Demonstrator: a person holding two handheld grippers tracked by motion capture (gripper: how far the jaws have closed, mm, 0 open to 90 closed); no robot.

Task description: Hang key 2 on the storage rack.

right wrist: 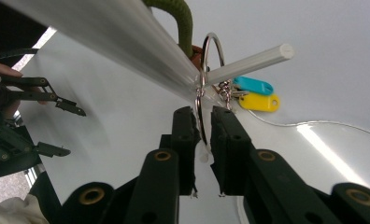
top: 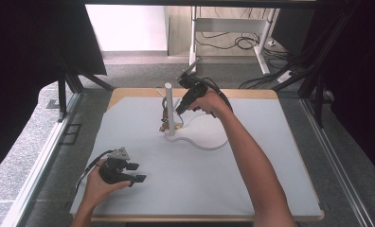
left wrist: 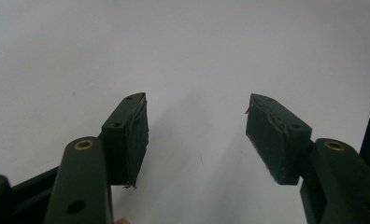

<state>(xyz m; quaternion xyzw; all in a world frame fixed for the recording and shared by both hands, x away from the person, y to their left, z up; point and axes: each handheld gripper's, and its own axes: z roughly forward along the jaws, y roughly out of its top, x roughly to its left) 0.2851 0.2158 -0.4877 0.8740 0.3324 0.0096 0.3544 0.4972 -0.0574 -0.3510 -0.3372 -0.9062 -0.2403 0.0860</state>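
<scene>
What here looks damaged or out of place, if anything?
The pads of the left gripper look worn: their lining is frayed and peeling at the edges, with loose threads at the corners. Otherwise nothing stands out. The right gripper pinches a metal key ring hung on the white stand, on purpose it seems.

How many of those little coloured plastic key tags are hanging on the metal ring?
2. A blue tag and a yellow tag just below it, both beside the ring by the white peg. Others may hide behind the peg.
</scene>
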